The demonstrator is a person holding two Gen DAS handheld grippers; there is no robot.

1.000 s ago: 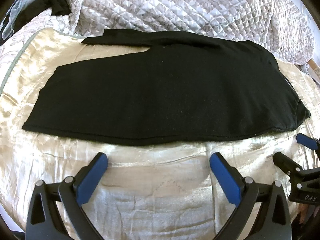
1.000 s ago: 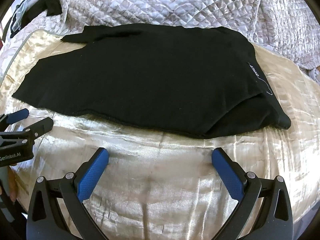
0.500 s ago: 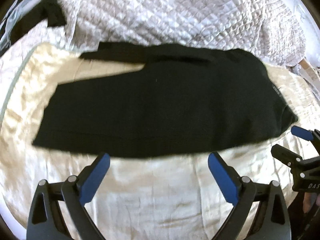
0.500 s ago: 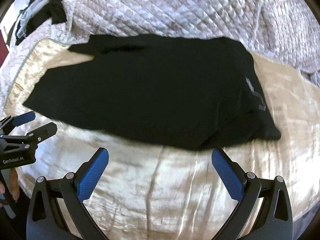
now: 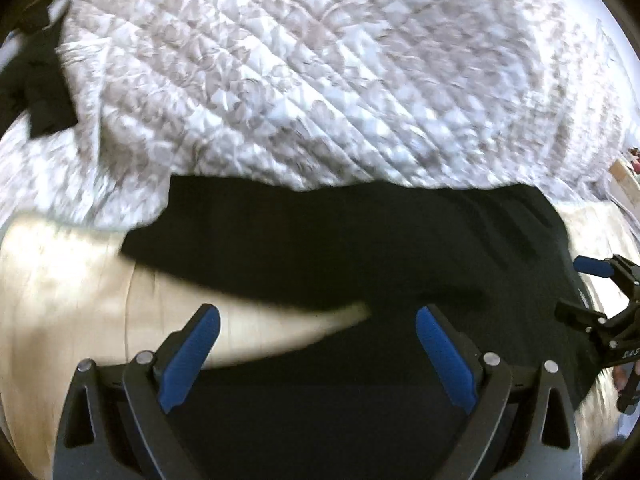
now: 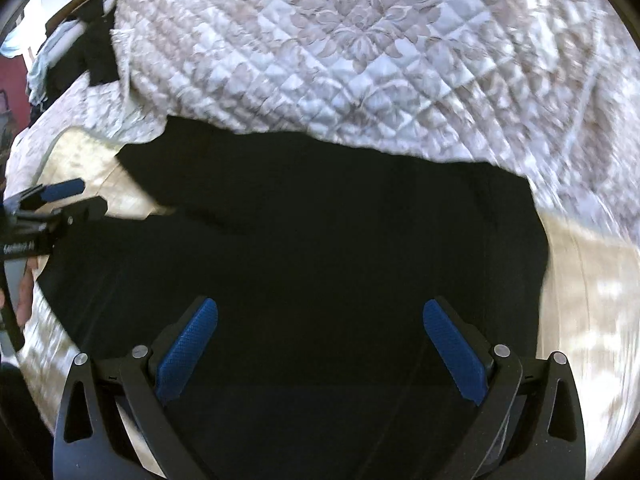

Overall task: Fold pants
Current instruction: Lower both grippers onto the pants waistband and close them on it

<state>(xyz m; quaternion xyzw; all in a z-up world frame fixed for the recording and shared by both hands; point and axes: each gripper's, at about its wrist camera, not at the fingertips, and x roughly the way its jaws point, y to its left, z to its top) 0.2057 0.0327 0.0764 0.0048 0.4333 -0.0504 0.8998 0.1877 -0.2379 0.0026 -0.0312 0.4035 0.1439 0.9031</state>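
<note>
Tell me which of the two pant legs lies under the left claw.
The near pant leg: its black cloth fills the space between the open left claw. The far pant leg lies beyond the cream gap, against the quilted bedspread.

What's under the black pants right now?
The black pants lie on a cream satin sheet, visible around their edges. A quilted bedspread lies behind. Anything beneath the fabric is covered.

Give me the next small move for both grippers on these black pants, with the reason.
Probably lower both and close on the near edge of the black pants. The left gripper and right gripper both hang open over the fabric, gripping nothing, and the pants lie flat on the cream sheet.
</note>
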